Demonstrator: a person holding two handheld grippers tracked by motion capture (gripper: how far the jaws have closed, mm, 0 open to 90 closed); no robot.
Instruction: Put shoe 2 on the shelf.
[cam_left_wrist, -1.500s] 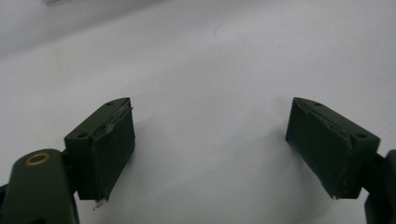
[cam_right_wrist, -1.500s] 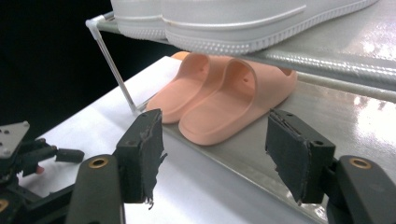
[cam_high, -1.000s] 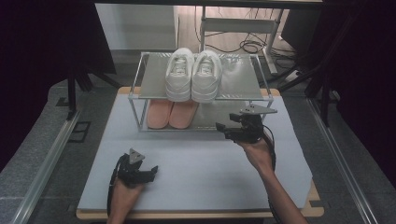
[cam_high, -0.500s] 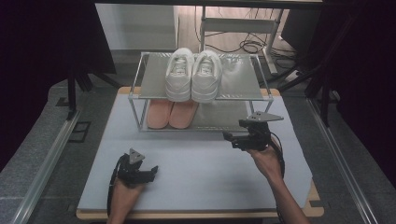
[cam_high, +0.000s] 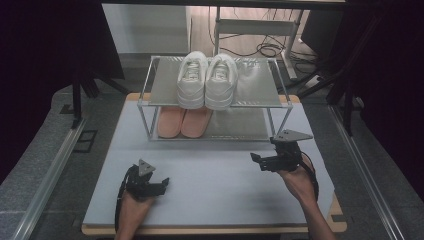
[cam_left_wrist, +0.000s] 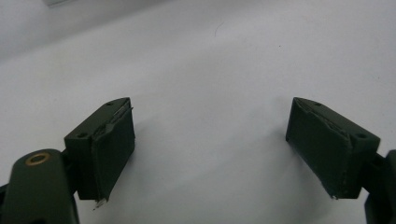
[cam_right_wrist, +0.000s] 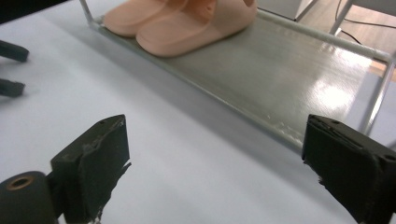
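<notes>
A two-shelf metal rack stands at the back of the table. A pair of white sneakers sits on its top shelf, and a pair of peach slippers lies on the bottom shelf. My right gripper hovers in front of the rack's right end, pointing left. Its jaws have just been opening and stand open with nothing between them. My left gripper rests open and empty on the mat near the front left.
A white mat covers the wooden table. Metal rails run along both sides of the table. A stand and cables are on the floor behind the rack. Dark curtains hang left and right.
My right gripper has drawn back from the rack, to the right and toward the front, and sunk a little. Its jaws have spread wider. The left gripper has kept still.
</notes>
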